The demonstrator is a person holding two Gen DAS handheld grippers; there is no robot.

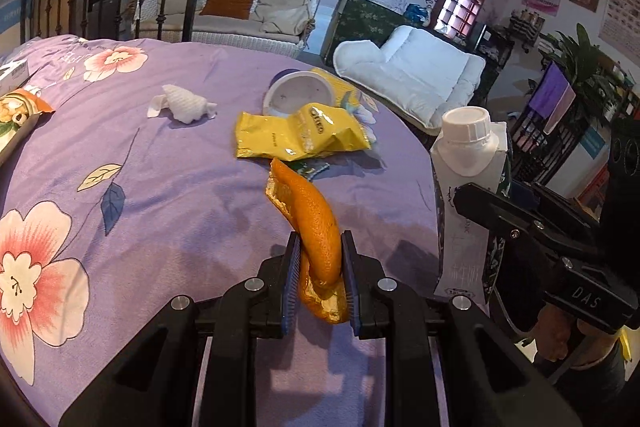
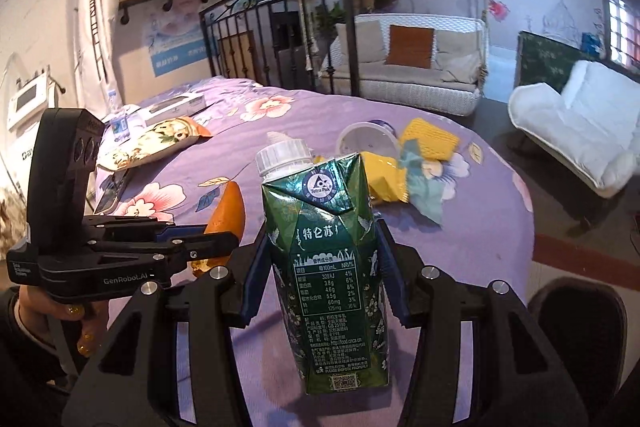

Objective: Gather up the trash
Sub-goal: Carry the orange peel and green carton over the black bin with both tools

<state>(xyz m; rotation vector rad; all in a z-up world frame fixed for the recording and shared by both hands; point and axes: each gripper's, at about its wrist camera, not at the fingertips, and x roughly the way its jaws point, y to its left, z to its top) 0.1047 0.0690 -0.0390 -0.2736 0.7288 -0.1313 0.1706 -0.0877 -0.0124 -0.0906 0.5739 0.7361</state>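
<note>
Carrying step: the left hand-held gripper (image 1: 320, 279) clamps orange peel (image 1: 316, 227), the right hand-held gripper (image 2: 320, 287) grips a milk carton (image 2: 332, 267); next, probably a bin, unseen.

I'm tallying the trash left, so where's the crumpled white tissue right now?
In the left wrist view, the crumpled white tissue lies on the purple bedspread, left of the yellow wrapper and white cup.

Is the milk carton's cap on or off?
On: the white screw cap sits on the carton in the right gripper.
</note>
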